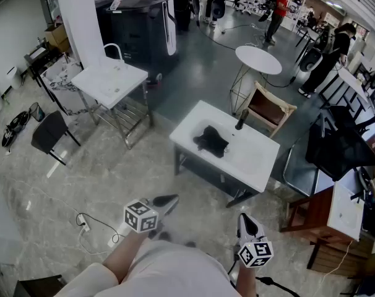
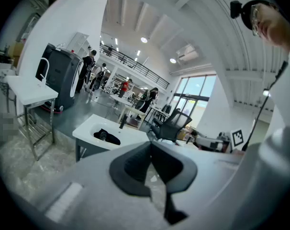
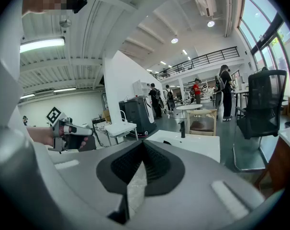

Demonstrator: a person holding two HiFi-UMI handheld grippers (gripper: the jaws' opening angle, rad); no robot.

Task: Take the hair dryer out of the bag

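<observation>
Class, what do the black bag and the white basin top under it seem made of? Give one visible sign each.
Black bag: probably soft matt fabric; it slumps, crumpled. White basin top: ceramic or moulded resin, smooth and evenly bright; which is unclear.

My left gripper [image 2: 151, 148] has its jaws pressed together with nothing between them. Beyond it, well apart from me, stands a white sink table [image 2: 86, 128]. A black bag [image 2: 108, 138] lies crumpled in its basin, and a dark tap [image 2: 122, 122] rises at its far edge. Just right of that table is a black office chair [image 2: 174, 126]. To the left, another white table [image 2: 27, 90] carries a curved white tap [image 2: 42, 68], with a dark machine [image 2: 63, 78] behind it. People [image 2: 125, 87] stand far off in the hall. At the right edge a marker cube [image 2: 237, 137] shows.
</observation>
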